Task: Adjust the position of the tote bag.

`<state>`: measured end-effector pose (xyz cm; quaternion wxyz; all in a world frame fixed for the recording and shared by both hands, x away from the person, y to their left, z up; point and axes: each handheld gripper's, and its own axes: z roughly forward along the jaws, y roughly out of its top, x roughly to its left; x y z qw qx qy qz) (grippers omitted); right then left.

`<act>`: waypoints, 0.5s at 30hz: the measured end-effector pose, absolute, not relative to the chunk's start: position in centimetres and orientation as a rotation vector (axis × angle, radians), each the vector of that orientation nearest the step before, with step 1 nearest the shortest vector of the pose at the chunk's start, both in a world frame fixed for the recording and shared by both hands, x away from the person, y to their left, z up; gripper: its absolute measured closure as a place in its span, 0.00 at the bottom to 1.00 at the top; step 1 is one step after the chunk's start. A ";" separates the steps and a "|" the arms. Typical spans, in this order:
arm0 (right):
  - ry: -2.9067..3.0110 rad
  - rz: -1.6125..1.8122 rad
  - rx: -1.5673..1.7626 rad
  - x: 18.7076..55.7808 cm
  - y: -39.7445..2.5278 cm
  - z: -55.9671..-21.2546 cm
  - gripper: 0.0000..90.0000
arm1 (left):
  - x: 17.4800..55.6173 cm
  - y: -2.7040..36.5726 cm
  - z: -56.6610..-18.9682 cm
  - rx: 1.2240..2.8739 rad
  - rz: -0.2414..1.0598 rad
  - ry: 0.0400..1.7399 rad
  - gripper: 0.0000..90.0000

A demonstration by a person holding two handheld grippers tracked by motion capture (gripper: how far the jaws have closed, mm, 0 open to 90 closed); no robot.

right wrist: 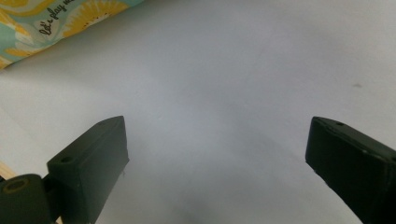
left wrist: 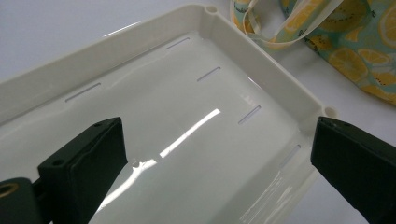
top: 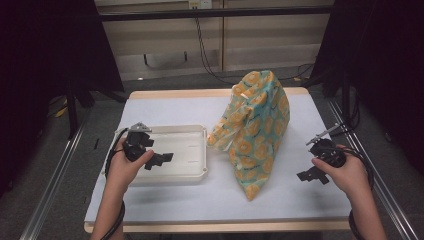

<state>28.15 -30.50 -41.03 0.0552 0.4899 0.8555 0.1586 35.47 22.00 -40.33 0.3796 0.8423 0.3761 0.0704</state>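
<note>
Two containers share the table: a shallow white tray (top: 197, 172) toward the left and a fabric bag (top: 257, 132) printed with orange slices on teal, standing upright just right of it. Nothing lies in the tray; in the left gripper view its glossy floor (left wrist: 187, 154) shows bare, marked by short slots near the walls, with round posts at the corners. The bag rises to a peak, its pale handles (top: 240, 117) drooping down the side that faces the tray, and what it holds cannot be seen from any view. In the left gripper view the handles (left wrist: 299, 23) hang just beyond the tray's far corner. A white sheet covers the tabletop (top: 170, 107), with a wooden edge showing along the front and back. Beyond the table are pale cabinet panels, a dangling black cable, grey floor, and dark drapes on both sides. The left gripper (top: 161, 159) hangs over the tray's left half, held in the person's left hand (top: 122, 167), jaws spread wide with nothing between them. The right gripper (top: 311, 175) hovers over bare sheet to the right of the bag, near it but apart, gripped by the right hand (top: 345, 172); its jaws are likewise wide apart and empty, with a corner of the bag (right wrist: 60, 21) in the top left of its own view.
</note>
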 end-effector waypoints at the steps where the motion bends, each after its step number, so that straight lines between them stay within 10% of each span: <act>1: 2.598 0.480 1.487 28.2 -30.4 -41.0 0.06 | 35.5 22.1 -40.3 2.151 0.191 0.966 0.04; 15: 2.666 0.416 1.502 30.1 -29.7 -40.1 0.07 | 35.5 23.0 -40.0 2.123 0.189 0.992 0.04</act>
